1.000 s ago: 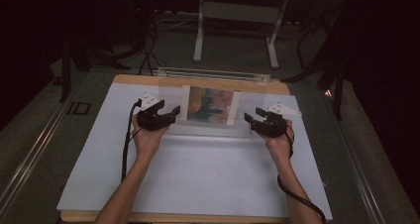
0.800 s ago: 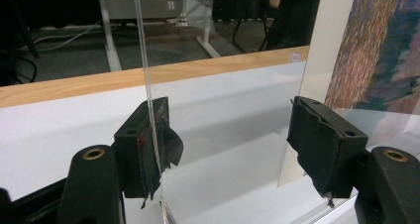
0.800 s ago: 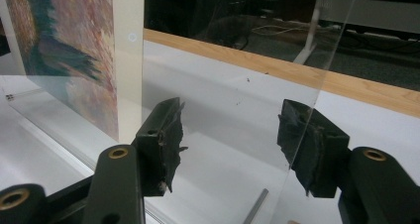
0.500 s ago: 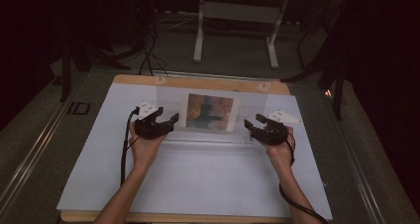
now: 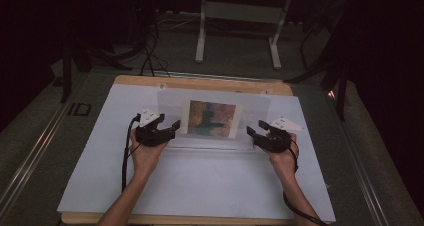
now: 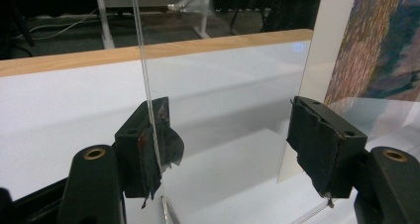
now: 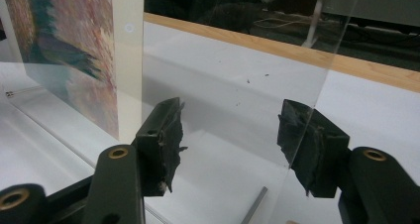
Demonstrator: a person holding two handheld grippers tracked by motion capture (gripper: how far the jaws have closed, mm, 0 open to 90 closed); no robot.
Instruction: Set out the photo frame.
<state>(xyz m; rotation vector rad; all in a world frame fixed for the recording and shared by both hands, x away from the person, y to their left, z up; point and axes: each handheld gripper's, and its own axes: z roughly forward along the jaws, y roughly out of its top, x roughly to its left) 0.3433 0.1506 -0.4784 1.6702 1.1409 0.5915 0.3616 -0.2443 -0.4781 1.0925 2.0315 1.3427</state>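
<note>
High view. A clear acrylic frame [image 5: 215, 118] stands upright on the white sheet [image 5: 200, 186] that covers the table [image 5: 200, 82], toward the far half of it. A painted picture [image 5: 210, 117] in brown, orange and dark green sits in the middle of the frame. The left gripper [image 5: 169, 129] is at the frame's left edge and the right gripper [image 5: 253, 134] at its right edge, each held in a hand that comes in from the near side, with a cable trailing back along the forearm. A grey three-cornered plate tops each gripper. Beyond the table, the legs of a white stand [image 5: 237, 16] rest on the dark floor.

Left gripper view. The two black jaws stand apart, released. The clear pane's edge [image 6: 148, 95] runs upright just in front of the left jaw pad, seemingly against it; the right pad is well apart from that edge. The picture [image 6: 381, 40] shows at the upper right, behind the pane, and the table's wooden rim [image 6: 148, 53] crosses the background.

Right gripper view. These jaws are likewise released, with a wide gap between the pads. The pane's other edge [image 7: 317, 105] passes across the right pad; whether it touches cannot be told. The picture [image 7: 64, 45] lies at the upper left.
</note>
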